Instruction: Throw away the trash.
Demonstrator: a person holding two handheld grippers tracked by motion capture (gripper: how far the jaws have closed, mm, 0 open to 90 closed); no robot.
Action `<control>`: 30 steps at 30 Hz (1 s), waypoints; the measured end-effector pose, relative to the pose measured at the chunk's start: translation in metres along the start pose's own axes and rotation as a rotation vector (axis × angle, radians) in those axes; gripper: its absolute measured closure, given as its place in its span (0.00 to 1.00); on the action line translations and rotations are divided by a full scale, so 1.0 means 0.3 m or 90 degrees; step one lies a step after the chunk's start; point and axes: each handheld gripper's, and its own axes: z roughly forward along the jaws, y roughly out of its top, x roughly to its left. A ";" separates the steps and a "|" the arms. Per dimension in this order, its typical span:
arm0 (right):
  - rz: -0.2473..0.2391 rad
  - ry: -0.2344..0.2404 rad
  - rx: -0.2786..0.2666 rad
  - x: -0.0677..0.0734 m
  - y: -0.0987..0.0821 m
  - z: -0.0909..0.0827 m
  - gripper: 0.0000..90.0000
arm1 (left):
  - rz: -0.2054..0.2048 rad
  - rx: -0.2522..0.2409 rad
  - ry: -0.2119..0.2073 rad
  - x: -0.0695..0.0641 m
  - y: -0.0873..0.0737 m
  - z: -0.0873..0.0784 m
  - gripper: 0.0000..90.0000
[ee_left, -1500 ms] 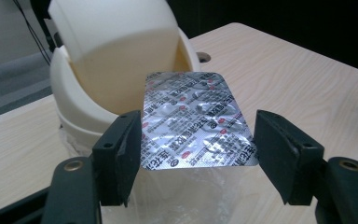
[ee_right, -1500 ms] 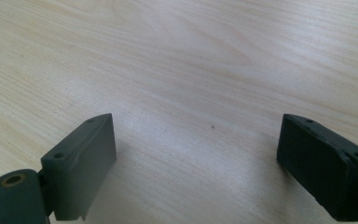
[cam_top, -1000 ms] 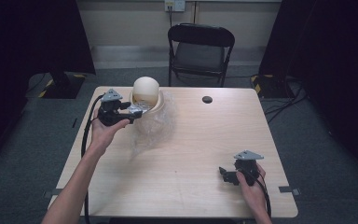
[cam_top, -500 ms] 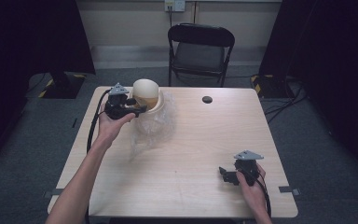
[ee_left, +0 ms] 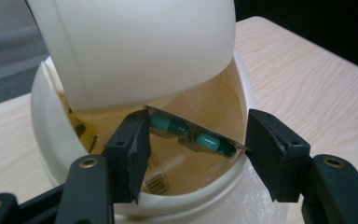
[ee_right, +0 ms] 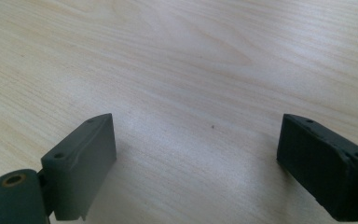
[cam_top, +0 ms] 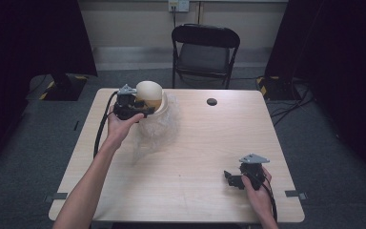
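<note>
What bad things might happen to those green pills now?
The left gripper pinches the pill strip by its ends, over the open mouth of the white bin. The thin strip might bend or slip out early. The swing lid hangs close above and could catch it. The clear bag beside the bin could get snagged.

So there's a foil blister strip (ee_left: 193, 135) with two teal-green capsules, held level between the left tool's (ee_left: 196, 154) jaws right at the mouth of a cream swing-lid bin (cam_top: 151, 98). The bin's domed lid is tipped back, and it sits on crinkly clear plastic wrap (cam_top: 155, 131) at the surface's far left.
</note>
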 end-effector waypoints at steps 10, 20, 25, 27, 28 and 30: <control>0.000 0.001 -0.001 0.000 0.000 0.000 0.12 | -0.020 0.007 -0.025 0.025 0.013 0.019 0.40; 0.000 0.000 0.000 0.000 0.000 0.000 0.12 | -0.012 0.009 -0.028 0.002 0.017 0.012 0.24; 0.000 0.000 0.000 0.000 0.000 0.000 0.12 | -0.004 -0.002 -0.025 -0.009 0.019 -0.026 0.22; 0.000 0.000 0.000 0.000 0.000 0.000 0.12 | 0.003 -0.006 -0.023 -0.012 0.017 -0.042 0.21; 0.000 0.000 0.000 0.000 0.000 0.000 0.12 | 0.004 -0.009 -0.023 -0.014 0.015 -0.051 0.20; 0.000 0.000 0.000 0.000 0.000 0.000 0.12 | 0.007 -0.009 -0.021 -0.017 0.011 -0.068 0.19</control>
